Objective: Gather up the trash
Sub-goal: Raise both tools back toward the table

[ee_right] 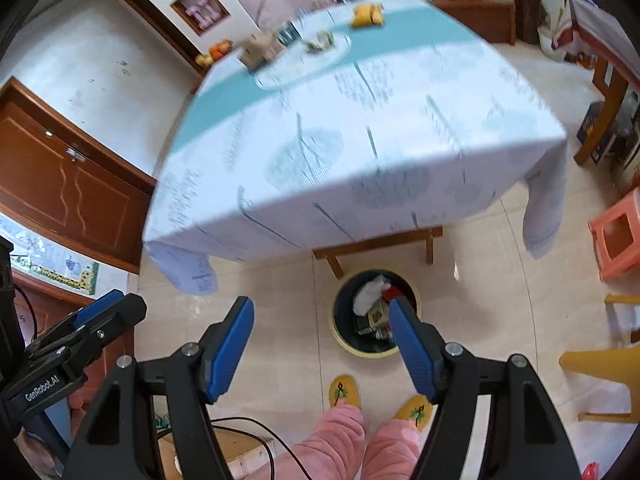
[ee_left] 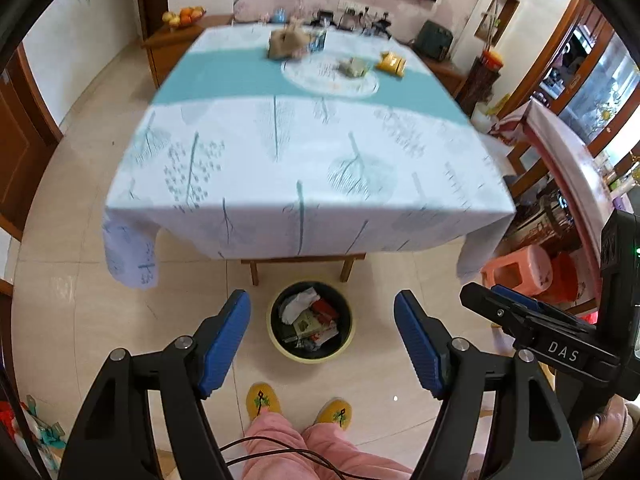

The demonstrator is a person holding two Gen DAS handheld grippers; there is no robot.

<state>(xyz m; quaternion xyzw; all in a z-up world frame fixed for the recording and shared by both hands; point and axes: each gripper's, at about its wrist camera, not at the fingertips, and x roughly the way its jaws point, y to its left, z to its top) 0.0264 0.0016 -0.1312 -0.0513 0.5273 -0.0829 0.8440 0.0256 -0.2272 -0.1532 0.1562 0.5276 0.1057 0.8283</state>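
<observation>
We hold left gripper (ee_left: 322, 344) and right gripper (ee_right: 322, 346) jaws spread, empty. Yellow crumpled wrapper (ee_left: 391, 64) lies far across patterned cloth tabletop (ee_left: 280, 168), 1 o'clock; right nearer.

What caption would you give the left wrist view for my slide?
Open, empty left gripper above a floor bin filled with trash, facing a clothed table with wrappers left.

Left wrist view: high, tilted down, facing the worktop (ee_left: 304, 152) squarely. Right wrist view: same height, from further right, skewed. Shared: worktop, floor bin (ee_left: 310, 322) near, the person's slippers (ee_left: 262, 400).
</observation>
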